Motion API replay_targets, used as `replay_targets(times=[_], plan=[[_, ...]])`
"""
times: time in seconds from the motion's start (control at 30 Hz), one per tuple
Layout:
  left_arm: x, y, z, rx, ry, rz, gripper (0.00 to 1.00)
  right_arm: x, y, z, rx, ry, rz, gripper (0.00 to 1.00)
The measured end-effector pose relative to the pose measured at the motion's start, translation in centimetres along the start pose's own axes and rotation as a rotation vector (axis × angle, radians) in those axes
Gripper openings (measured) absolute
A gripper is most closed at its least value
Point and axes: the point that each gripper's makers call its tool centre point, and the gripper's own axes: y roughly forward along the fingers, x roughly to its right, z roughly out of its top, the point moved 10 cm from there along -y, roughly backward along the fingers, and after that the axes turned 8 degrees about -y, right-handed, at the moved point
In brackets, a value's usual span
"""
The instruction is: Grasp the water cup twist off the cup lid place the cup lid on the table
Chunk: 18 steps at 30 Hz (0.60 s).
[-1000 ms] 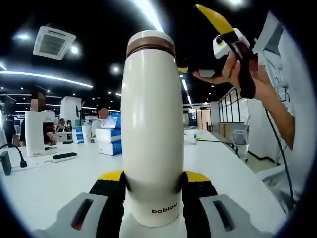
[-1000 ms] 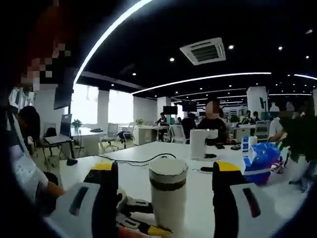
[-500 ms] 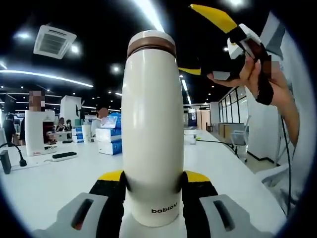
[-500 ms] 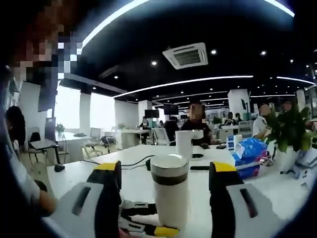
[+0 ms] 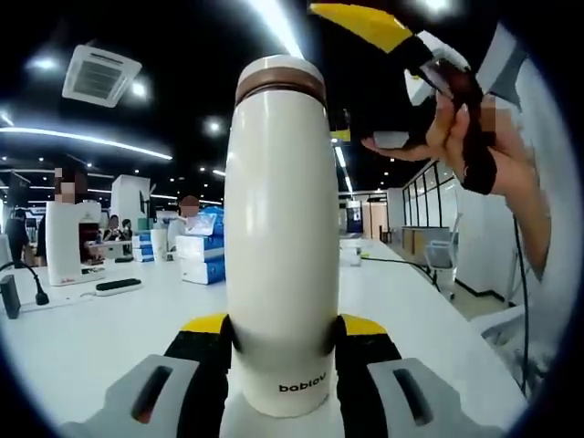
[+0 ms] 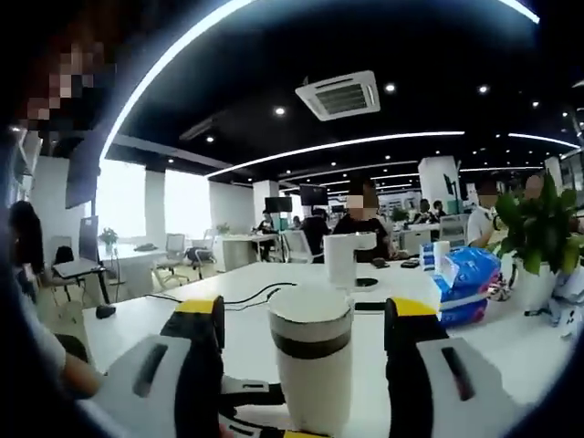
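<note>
Near, in the left gripper view: left tongs [image 5: 281,342] clamped on the lower body of the water cup [image 5: 279,255], yellow-tipped jaws pressed to either side of it. Cream-white, upright, printed word low on its front, base resting on the white counter [image 5: 82,342]. Brown-banded cup lid [image 5: 280,78] seated on top.

Upper right of that view: right tongs [image 5: 365,55] raised beside and above the lid, not touching it, gripped by a person's hand [image 5: 474,137].

In the right gripper view: right tongs [image 6: 299,319] spread apart, one jaw on each side of the cup's top [image 6: 310,351] with clear gaps, nothing clamped. Lid [image 6: 310,310] between them, seen from slightly above.

Farther along the counter: black cable [image 6: 251,297], white box-shaped appliance [image 5: 68,242], blue-and-white packets [image 6: 470,283], a leafy green plant [image 6: 538,228] at the right edge.

Beyond: open office with more desks and chairs, several seated people, bright windows at the left of the right gripper view. Black ceiling with long light strips, small spot lights and a square air vent [image 6: 342,91].
</note>
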Motion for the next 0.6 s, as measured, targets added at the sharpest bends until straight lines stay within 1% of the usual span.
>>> replay_targets(times=[0.07,0.1,0.13,0.2,0.3,0.37,0.43,0.47,0.6], plan=[[-0.03,0.02,-0.01,0.0,0.0,0.0,0.46,0.35,0.7,-0.04,-0.004,0.011,0.01,0.69],[-0.03,0.02,-0.01,0.0,0.0,0.0,0.46,0.39,0.89,-0.09,-0.009,0.016,0.013,0.64],[-0.05,0.04,-0.02,0.001,0.001,-0.001,0.46,0.33,0.97,-0.12,-0.009,0.017,0.022,0.61],[-0.06,0.06,-0.02,0.002,0.003,-0.002,0.46,0.16,0.97,-0.12,-0.007,0.03,0.032,0.58],[-0.04,0.09,-0.03,0.002,0.003,-0.002,0.46,0.34,1.08,-0.25,-0.019,0.023,0.027,0.55],[-0.03,0.09,-0.04,0.003,0.004,-0.003,0.46,0.7,1.05,-0.23,-0.023,0.032,0.026,0.48],[-0.02,0.12,-0.04,0.004,0.007,-0.004,0.46,0.83,0.94,-0.27,-0.03,0.05,0.032,0.48],[0.0,0.1,-0.05,0.004,0.006,-0.004,0.46,0.79,0.94,-0.28,-0.033,0.046,0.033,0.47],[0.0,0.03,-0.06,0.002,0.005,-0.004,0.46,0.87,0.97,-0.24,-0.055,0.005,0.092,0.47]])
